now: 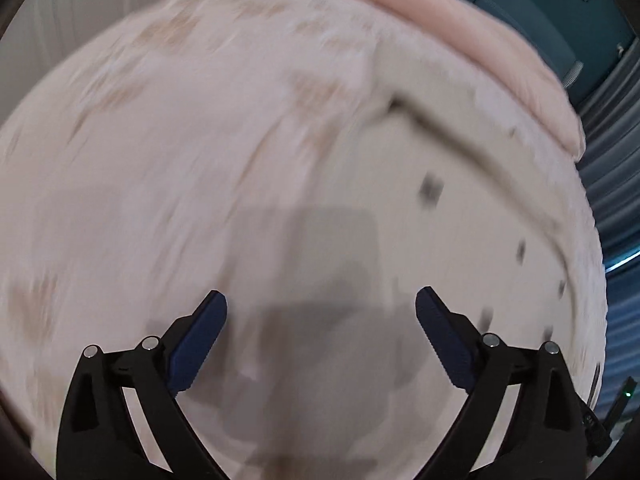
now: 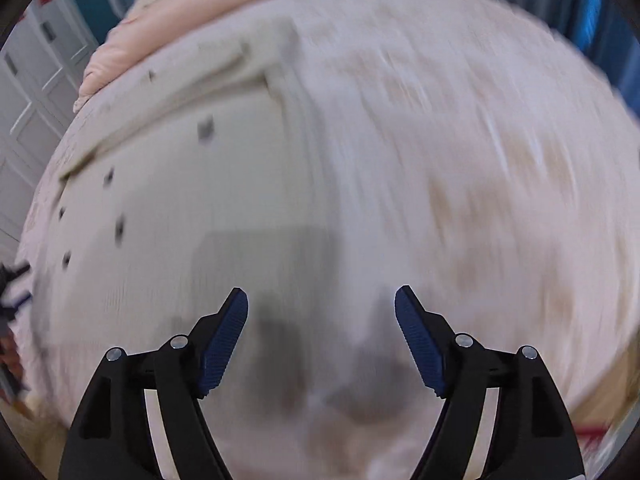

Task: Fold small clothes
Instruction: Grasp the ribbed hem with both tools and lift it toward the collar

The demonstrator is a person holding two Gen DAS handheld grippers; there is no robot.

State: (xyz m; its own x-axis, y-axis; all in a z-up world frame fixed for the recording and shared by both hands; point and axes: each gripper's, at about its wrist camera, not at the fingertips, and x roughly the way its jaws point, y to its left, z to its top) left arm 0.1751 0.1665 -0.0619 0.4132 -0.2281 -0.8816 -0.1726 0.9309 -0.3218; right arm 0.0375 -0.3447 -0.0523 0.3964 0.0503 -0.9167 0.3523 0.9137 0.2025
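My left gripper (image 1: 321,300) stands with its jaws wide apart and nothing between the blue pads (image 1: 198,344); only its own shadow lies on the cloth under it. My right gripper (image 2: 321,300) is spread too, a little less wide, and it holds nothing either. Both point steeply down at the bed.

The small garment (image 1: 460,216) is a pale cream piece, laid flat on the pink bedspread (image 1: 168,152). In the left view it fills the area from the centre out to 3 o'clock; in the right view (image 2: 192,184) it lies from the centre out to 9 o'clock. It is sprinkled with small dark marks, too blurred to tell what they are. Its far edge shows as a thicker band with a thin shadow under it, and one corner of that band sits at about 1 o'clock in the left view. The bedspread carries faint tan blotches.

A folded peach blanket (image 1: 460,28) lies along the far edge of the bed, at 12 to 2 o'clock in the left view and 10 to 12 o'clock in the right view (image 2: 132,36)
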